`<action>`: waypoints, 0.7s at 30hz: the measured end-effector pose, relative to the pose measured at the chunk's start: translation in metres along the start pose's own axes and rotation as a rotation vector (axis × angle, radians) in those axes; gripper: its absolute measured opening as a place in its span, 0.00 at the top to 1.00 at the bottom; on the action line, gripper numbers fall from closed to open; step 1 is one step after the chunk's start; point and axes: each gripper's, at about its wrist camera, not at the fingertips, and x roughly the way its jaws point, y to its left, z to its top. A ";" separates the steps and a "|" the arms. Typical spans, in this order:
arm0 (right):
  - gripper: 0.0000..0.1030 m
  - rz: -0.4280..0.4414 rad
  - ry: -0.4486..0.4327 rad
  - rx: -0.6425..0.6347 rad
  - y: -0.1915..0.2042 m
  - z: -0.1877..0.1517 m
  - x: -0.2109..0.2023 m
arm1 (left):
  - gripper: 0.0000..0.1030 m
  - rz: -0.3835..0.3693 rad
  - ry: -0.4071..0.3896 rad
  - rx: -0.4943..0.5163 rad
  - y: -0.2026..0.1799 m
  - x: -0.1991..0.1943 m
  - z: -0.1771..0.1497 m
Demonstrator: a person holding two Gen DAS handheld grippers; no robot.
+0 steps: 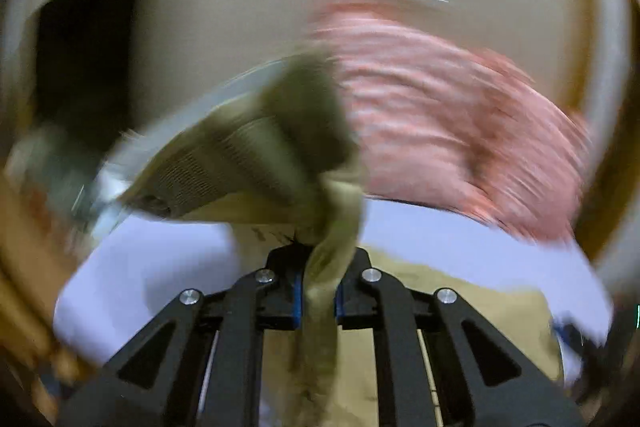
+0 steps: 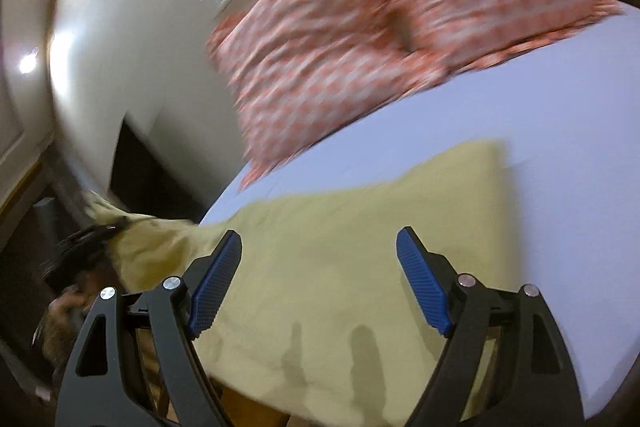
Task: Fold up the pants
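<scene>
The pants (image 2: pixel 352 239) are yellowish khaki and lie spread on a pale blue bed sheet (image 2: pixel 560 155). My left gripper (image 1: pixel 318 291) is shut on a bunched fold of the pants (image 1: pixel 320 267) and holds it lifted; the waistband end (image 1: pixel 248 155) hangs raised and blurred in front of it. In the right wrist view the left gripper (image 2: pixel 86 243) shows at the far left, holding the pants' lifted end off the bed's edge. My right gripper (image 2: pixel 320 279) is open and empty, its blue pads (image 2: pixel 216 279) hovering above the flat part of the pants.
A pink patterned pillow (image 2: pixel 400 27) lies at the head of the bed, also seen in the left wrist view (image 1: pixel 460 131). A cream wall (image 1: pixel 240 7) and a dark opening (image 1: pixel 88 47) are behind. The bed's edge (image 2: pixel 224 203) drops off at left.
</scene>
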 end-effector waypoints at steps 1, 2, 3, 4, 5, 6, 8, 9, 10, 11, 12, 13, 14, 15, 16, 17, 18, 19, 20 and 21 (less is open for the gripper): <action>0.21 -0.026 -0.036 0.025 -0.011 0.005 -0.011 | 0.89 -0.072 -0.002 0.095 -0.038 0.000 -0.001; 0.21 -0.045 -0.061 0.042 -0.019 0.009 -0.019 | 0.89 -0.154 0.001 0.193 -0.079 0.000 -0.008; 0.21 -0.070 -0.093 0.066 -0.029 0.013 -0.030 | 0.88 -0.209 0.009 0.252 -0.104 0.001 -0.016; 0.21 -0.090 -0.120 0.091 -0.040 0.016 -0.040 | 0.88 -0.279 0.033 0.340 -0.140 0.005 -0.032; 0.21 -0.104 -0.136 0.110 -0.047 0.018 -0.047 | 0.88 -0.325 0.059 0.426 -0.169 0.010 -0.051; 0.21 -0.124 -0.154 0.139 -0.057 0.020 -0.055 | 0.88 -0.358 0.085 0.508 -0.193 0.015 -0.071; 0.21 -0.125 -0.155 0.194 -0.073 0.023 -0.063 | 0.88 -0.390 0.191 0.696 -0.233 0.031 -0.124; 0.21 -0.119 -0.140 0.210 -0.077 0.024 -0.062 | 0.88 -0.384 0.221 0.747 -0.242 0.036 -0.139; 0.21 -0.106 -0.114 0.222 -0.081 0.025 -0.059 | 0.87 -0.386 0.242 0.789 -0.247 0.039 -0.155; 0.21 -0.096 -0.077 0.222 -0.082 0.027 -0.052 | 0.87 -0.365 0.233 0.815 -0.249 0.038 -0.163; 0.21 -0.095 -0.049 0.216 -0.082 0.027 -0.047 | 0.85 -0.371 0.225 0.815 -0.247 0.033 -0.163; 0.22 -0.090 -0.015 0.208 -0.082 0.027 -0.039 | 0.82 -0.405 0.227 0.799 -0.242 0.027 -0.159; 0.25 -0.087 0.032 0.198 -0.081 0.027 -0.028 | 0.80 -0.461 0.232 0.761 -0.234 0.017 -0.150; 0.30 -0.090 0.061 0.194 -0.080 0.026 -0.021 | 0.76 -0.497 0.233 0.735 -0.230 0.010 -0.144; 0.31 -0.091 0.097 0.188 -0.079 0.024 -0.014 | 0.70 -0.570 0.235 0.672 -0.215 -0.002 -0.132; 0.33 -0.093 0.134 0.179 -0.077 0.024 -0.005 | 0.64 -0.621 0.232 0.615 -0.204 -0.010 -0.124; 0.34 -0.106 0.170 0.168 -0.077 0.023 0.004 | 0.52 -0.643 0.223 0.550 -0.189 -0.013 -0.111; 0.37 -0.120 0.196 0.157 -0.077 0.021 0.009 | 0.46 -0.603 0.208 0.487 -0.172 -0.010 -0.096; 0.40 -0.136 0.207 0.137 -0.075 0.022 0.014 | 0.45 -0.533 0.200 0.429 -0.150 -0.001 -0.083; 0.44 -0.135 0.217 0.130 -0.075 0.023 0.019 | 0.44 -0.471 0.210 0.368 -0.129 0.011 -0.073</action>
